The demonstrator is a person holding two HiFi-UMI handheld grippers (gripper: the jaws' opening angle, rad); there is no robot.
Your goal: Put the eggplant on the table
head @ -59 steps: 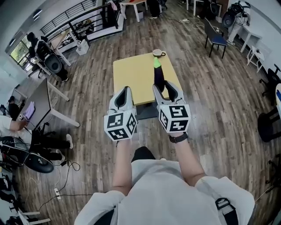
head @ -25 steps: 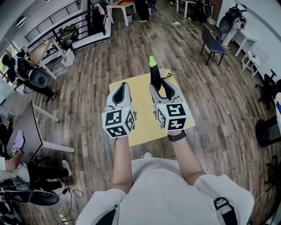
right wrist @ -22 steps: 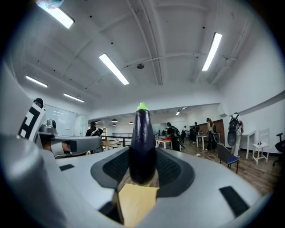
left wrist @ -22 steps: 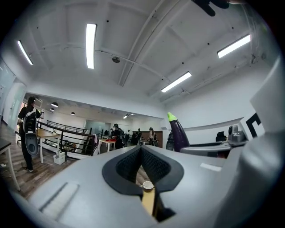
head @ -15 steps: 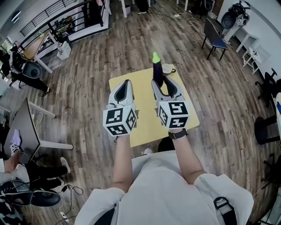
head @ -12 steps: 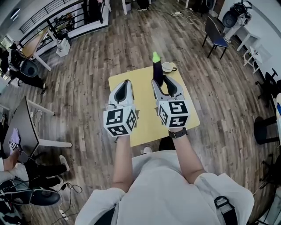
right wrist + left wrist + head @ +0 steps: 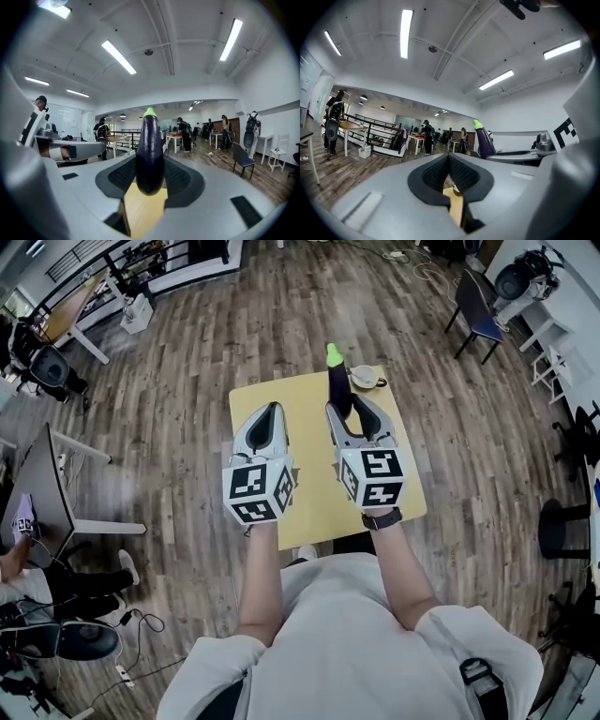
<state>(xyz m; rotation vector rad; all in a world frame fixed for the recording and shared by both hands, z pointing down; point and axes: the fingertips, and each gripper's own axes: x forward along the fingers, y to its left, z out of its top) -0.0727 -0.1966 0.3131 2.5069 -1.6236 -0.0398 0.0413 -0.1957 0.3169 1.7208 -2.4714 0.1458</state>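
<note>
White T-shirt [image 7: 349, 652], black wristwatch [image 7: 381, 518], grey right gripper [image 7: 349, 408]

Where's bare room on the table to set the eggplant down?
Most of the table looks bare: the far-left corner, the strip between the left tongs and right tongs, and the near edge. Only the far-right corner is crowded, by the cup, just beyond the eggplant held upright in the right tongs.

Upright eggplant [image 7: 337, 385] between right gripper [image 7: 353, 416] jaws, above table [image 7: 314, 498], cup [image 7: 366, 379] just behind, left gripper [image 7: 266, 420] alongside at left
</note>
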